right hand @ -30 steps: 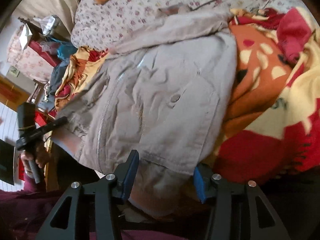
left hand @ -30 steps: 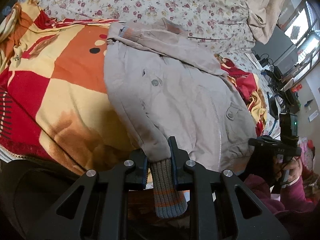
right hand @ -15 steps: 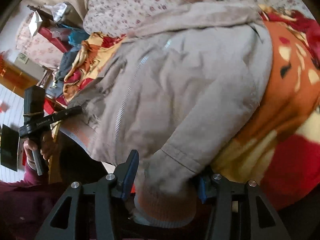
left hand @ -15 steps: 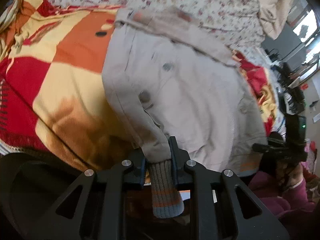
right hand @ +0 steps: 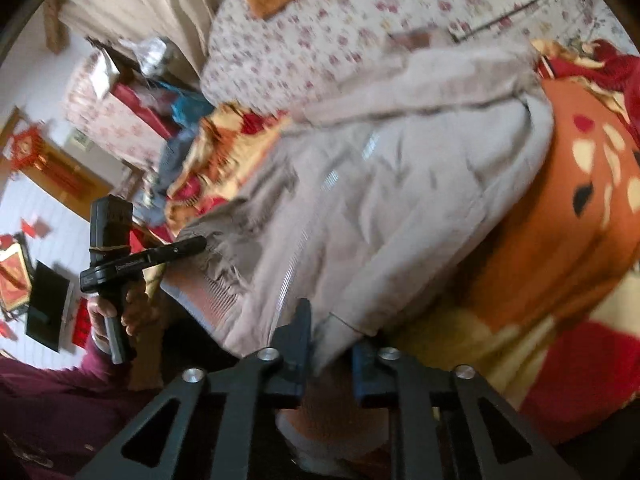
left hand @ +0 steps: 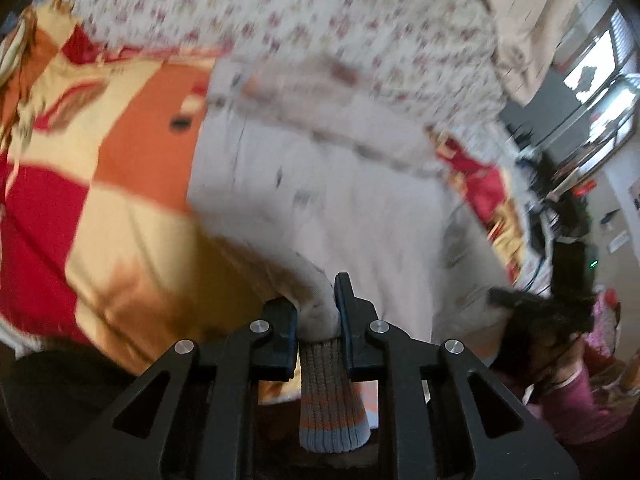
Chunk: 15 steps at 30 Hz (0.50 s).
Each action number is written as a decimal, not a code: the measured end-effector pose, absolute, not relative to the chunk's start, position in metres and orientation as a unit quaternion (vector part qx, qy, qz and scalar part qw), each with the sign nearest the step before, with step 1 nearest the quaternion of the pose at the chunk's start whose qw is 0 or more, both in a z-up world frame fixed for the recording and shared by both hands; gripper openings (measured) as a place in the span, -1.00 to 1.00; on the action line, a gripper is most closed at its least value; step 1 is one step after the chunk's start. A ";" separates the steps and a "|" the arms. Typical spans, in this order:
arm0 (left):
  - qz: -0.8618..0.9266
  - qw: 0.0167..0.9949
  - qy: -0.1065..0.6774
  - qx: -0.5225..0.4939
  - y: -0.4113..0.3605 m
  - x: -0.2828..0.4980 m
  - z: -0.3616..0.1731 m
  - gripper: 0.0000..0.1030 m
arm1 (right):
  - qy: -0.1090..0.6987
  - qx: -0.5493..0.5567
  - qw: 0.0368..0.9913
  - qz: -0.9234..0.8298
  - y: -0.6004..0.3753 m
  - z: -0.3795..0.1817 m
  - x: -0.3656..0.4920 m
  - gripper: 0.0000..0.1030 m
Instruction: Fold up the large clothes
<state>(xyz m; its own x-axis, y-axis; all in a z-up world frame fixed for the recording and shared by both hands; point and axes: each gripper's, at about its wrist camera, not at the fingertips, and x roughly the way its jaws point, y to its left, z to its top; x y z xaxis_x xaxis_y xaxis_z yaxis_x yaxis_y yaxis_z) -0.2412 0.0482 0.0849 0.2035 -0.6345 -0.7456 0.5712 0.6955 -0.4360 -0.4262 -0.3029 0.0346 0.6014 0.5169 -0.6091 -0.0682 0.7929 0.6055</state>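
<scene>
A beige jacket (left hand: 360,200) lies spread across the bed, over an orange, red and cream blanket (left hand: 100,200), with a floral quilt (left hand: 320,20) beyond it. The left gripper (left hand: 318,312) is clenched on one corner of the jacket's hem, and the ribbed knit cuff (left hand: 332,408), brown with orange and blue bands, hangs down between its fingers toward the camera. The right gripper (right hand: 330,344) pinches the jacket's other lower corner, cloth bunched tight between its fingers, with the zipper (right hand: 296,260) running up the front just left of it. Both views are blurred. In the right wrist view, the person's left hand (right hand: 120,312) grips the handle of the other tool near the jacket's far hem.
</scene>
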 end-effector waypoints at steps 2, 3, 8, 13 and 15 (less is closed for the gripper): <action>-0.387 0.783 0.485 -0.035 0.044 -0.231 0.097 -0.71 | 0.399 0.270 0.859 0.172 -0.305 0.042 -0.422 -0.81; -0.385 0.787 0.482 -0.036 0.043 -0.228 0.099 -0.72 | 0.396 0.269 0.861 0.173 -0.304 0.045 -0.420 -0.81; -0.379 0.801 0.461 -0.049 0.039 -0.204 0.117 -0.72 | 0.365 0.263 0.876 0.172 -0.308 0.066 -0.416 -0.85; -0.359 0.825 0.428 -0.081 0.039 -0.167 0.140 -0.72 | 0.297 0.300 0.895 0.142 -0.339 0.092 -0.404 -0.86; -0.357 0.831 0.418 -0.086 0.032 -0.150 0.148 -0.72 | 0.271 0.306 0.905 0.116 -0.356 0.105 -0.394 -0.86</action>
<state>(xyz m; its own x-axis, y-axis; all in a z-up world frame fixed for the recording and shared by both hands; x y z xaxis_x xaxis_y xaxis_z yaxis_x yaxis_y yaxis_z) -0.1500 0.0323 0.1482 0.3954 -0.6649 -0.6338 0.5207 0.7306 -0.4417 -0.3937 -0.3557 0.1049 0.8264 0.3766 -0.4186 -0.0448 0.7851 0.6178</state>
